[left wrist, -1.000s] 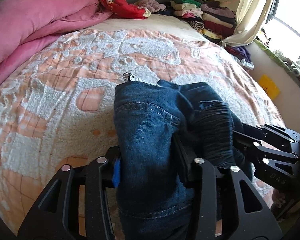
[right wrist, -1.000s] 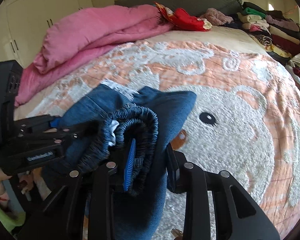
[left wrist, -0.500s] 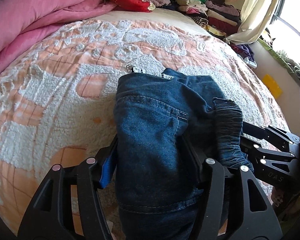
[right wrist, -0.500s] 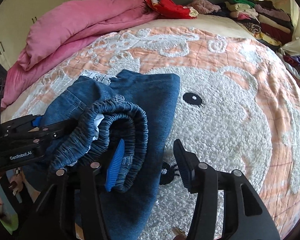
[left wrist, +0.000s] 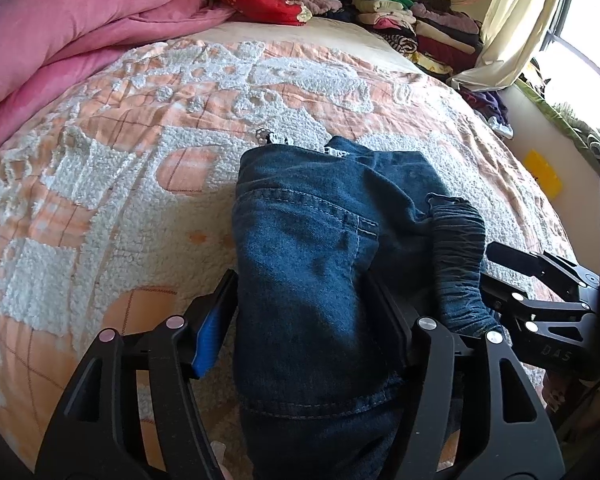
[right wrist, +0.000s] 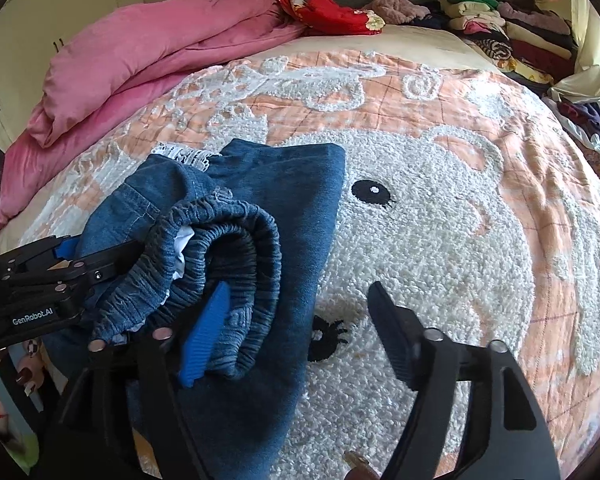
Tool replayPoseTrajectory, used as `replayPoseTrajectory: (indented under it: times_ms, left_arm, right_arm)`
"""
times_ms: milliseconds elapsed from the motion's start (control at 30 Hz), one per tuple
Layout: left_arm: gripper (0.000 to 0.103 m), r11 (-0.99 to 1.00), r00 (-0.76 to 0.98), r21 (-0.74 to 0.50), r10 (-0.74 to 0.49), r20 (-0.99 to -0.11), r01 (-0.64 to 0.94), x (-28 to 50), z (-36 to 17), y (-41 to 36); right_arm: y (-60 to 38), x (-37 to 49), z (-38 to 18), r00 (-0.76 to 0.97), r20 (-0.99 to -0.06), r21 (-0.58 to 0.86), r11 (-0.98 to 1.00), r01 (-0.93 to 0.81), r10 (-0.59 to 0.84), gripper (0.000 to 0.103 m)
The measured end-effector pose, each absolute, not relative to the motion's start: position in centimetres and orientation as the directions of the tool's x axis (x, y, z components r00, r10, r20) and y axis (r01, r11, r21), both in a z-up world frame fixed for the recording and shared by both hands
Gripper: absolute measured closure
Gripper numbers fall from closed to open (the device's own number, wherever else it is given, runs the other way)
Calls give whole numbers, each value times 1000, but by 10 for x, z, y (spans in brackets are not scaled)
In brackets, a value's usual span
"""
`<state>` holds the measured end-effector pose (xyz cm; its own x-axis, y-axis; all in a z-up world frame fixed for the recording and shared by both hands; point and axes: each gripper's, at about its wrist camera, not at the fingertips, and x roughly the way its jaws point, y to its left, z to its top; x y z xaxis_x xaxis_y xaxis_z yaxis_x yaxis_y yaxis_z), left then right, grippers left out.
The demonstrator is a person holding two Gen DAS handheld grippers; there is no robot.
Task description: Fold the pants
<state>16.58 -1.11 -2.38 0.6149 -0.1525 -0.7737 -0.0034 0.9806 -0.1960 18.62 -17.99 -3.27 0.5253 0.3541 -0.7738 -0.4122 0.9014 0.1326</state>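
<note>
The dark blue jeans (left wrist: 308, 248) lie folded in a bundle on the peach and white bedspread (left wrist: 100, 168), their elastic waistband (right wrist: 224, 240) rolled up on the right side. My left gripper (left wrist: 300, 300) is open, its fingers standing apart on either side of the denim. My right gripper (right wrist: 300, 320) is open wide; its blue-padded left finger (right wrist: 204, 332) rests against the waistband and its right finger (right wrist: 392, 332) is over bare bedspread. Each gripper shows at the edge of the other's view.
A pink duvet (right wrist: 148, 56) is heaped at the back left of the bed. Red clothes (right wrist: 332, 12) and a stack of folded clothes (right wrist: 508, 28) lie at the head. A curtain (left wrist: 516, 20) and window are at the right.
Both grippers have opened and let go of the jeans, which settled onto the bedspread. Both grippers have drawn back a little.
</note>
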Motion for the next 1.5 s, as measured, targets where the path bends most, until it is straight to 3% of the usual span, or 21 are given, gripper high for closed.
replayPoseTrajectory:
  times_ms: [67,600,633,700,1033,1500]
  left_arm:
    - [44,981,618,-194,-150,-772,-4,165,-23,-11]
    - [28,982,631,-190,-138,-764,-14,157,-15,-10]
    - [23,982,631,-187,-135,-764,-17,157,-14,-9]
    - [19,982,633,-187,-134,-763,-18,156,-13,-9]
    - [11,983,642,-181,-122,-757,-28,153,-7,-6]
    - [10,983,653,-181,-113,-749,-37,145,3,-3]
  right_arm:
    - [-183,184,-30,537,-768,129,905,-405,350,22]
    - [-193,175,-18,574,-752,106,919,-379,324,22]
    - [-194,175,-18,575,-751,106,919,-379,324,22]
    - [-195,175,-17,578,-750,107,922,-373,321,6]
    - [-200,172,-8,602,-730,113,925,-361,324,6]
    - [-204,164,5,642,-696,100,928,-358,323,5]
